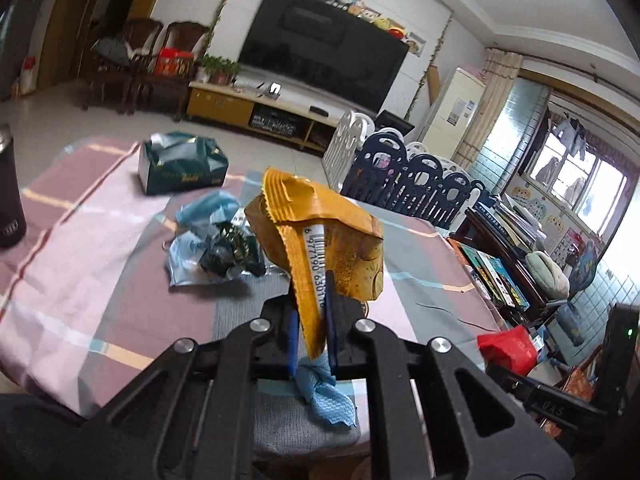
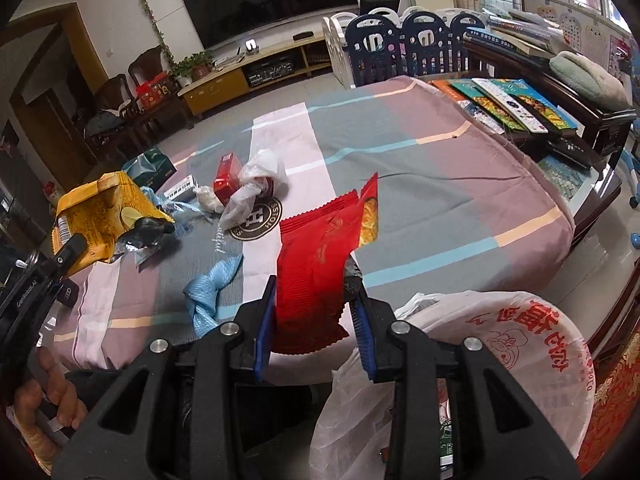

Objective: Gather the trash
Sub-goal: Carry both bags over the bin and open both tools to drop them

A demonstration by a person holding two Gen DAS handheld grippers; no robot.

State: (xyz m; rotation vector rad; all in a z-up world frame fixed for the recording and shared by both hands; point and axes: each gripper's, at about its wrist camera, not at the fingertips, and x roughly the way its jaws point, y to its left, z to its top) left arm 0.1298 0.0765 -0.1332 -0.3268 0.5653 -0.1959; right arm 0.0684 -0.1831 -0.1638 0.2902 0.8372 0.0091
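In hand:
- Left hand-held gripper [image 1: 312,312]: clamped on a yellow wrapper [image 1: 320,236], held up above the surface [image 1: 80,240].
- Right hand-held gripper [image 2: 314,312]: a red wrapper [image 2: 320,264] stands between its jaws, which look only partly closed; I cannot tell whether it is truly gripped or just let go. It hangs at the near edge, just beside the white bag [image 2: 500,340].

Bag: mouth open, at the near right edge of the surface; contents mostly hidden.

Left on the surface:
- blue cloth [image 2: 212,288], twisted, near the front
- clear plastic scrap [image 2: 256,184] by a red box [image 2: 227,178]
- white crumpled wad [image 2: 208,198]
- blue and dark foil scraps [image 1: 216,244], in a loose heap
- green tissue pack [image 1: 182,168], farther back; probably not trash

Progress, by my reckoning: early to middle. Two wrappers lifted, neither yet inside the bag; several pieces uncollected.
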